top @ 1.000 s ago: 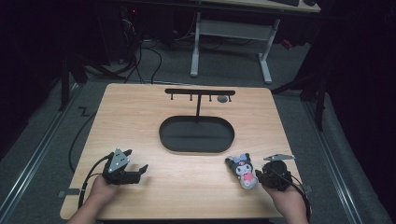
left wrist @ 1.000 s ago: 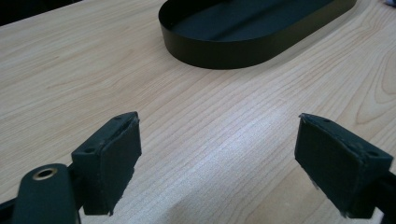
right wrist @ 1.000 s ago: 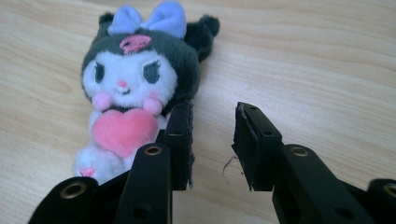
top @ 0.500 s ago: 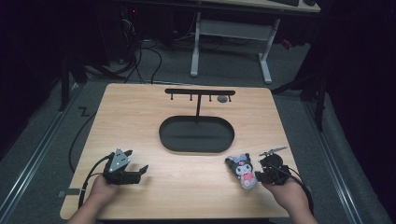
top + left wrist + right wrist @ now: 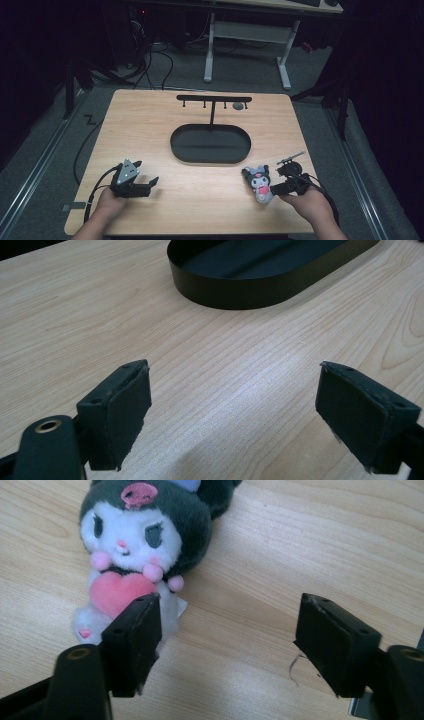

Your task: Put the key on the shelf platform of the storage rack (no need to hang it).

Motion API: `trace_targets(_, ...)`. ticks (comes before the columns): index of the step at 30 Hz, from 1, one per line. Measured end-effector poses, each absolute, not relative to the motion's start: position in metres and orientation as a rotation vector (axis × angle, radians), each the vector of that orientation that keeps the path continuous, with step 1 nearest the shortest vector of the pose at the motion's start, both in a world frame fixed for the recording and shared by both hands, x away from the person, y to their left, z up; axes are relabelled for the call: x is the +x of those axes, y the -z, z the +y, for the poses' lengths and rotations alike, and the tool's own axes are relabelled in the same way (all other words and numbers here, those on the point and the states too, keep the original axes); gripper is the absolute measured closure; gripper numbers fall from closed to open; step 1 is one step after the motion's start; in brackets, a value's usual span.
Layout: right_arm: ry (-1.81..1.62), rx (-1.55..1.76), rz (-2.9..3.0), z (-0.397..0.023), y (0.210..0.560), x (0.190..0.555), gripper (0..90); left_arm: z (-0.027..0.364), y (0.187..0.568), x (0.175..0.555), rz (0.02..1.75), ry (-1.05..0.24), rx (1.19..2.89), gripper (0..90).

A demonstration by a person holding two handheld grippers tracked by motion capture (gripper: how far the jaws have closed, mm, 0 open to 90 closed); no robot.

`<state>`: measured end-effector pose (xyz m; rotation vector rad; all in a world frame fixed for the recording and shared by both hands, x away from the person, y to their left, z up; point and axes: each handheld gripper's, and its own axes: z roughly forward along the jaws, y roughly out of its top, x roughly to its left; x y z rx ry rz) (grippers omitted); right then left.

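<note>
Plush toy (image 5: 140,545), black-hooded, white-faced, hugging pink heart.

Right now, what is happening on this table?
A person sits at a wooden table with tongs in each hand. The right tongs have just been opening and now stand wide, with nothing between their pads; a small plush toy lies on the wood just beside one jaw. The left tongs are open over bare wood. A black oval tray with a hook rack behind it stands in the middle of the table.
</note>
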<state>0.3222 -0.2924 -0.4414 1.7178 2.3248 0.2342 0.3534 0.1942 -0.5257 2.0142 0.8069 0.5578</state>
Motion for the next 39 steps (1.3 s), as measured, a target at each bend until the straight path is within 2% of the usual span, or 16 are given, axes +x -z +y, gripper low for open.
trace_targets(5,-0.237,1.697,2.333,-0.287,0.437,0.321,15.4,0.194,0.526,0.353,0.805,-0.559,2.013,15.4)
trace_targets(12,-0.249,1.686,2.378,-0.275,0.438,0.321,13.6,0.194,0.526,0.354,0.807,-0.557,2.013,15.4)
trace_targets(25,-0.254,1.685,2.437,-0.249,0.457,0.326,13.9,0.194,0.526,0.354,0.803,-0.557,2.015,15.4)
trace_targets(39,-0.246,1.717,2.463,-0.247,0.486,0.323,16.9,0.193,0.526,0.354,0.802,-0.557,2.017,15.4)
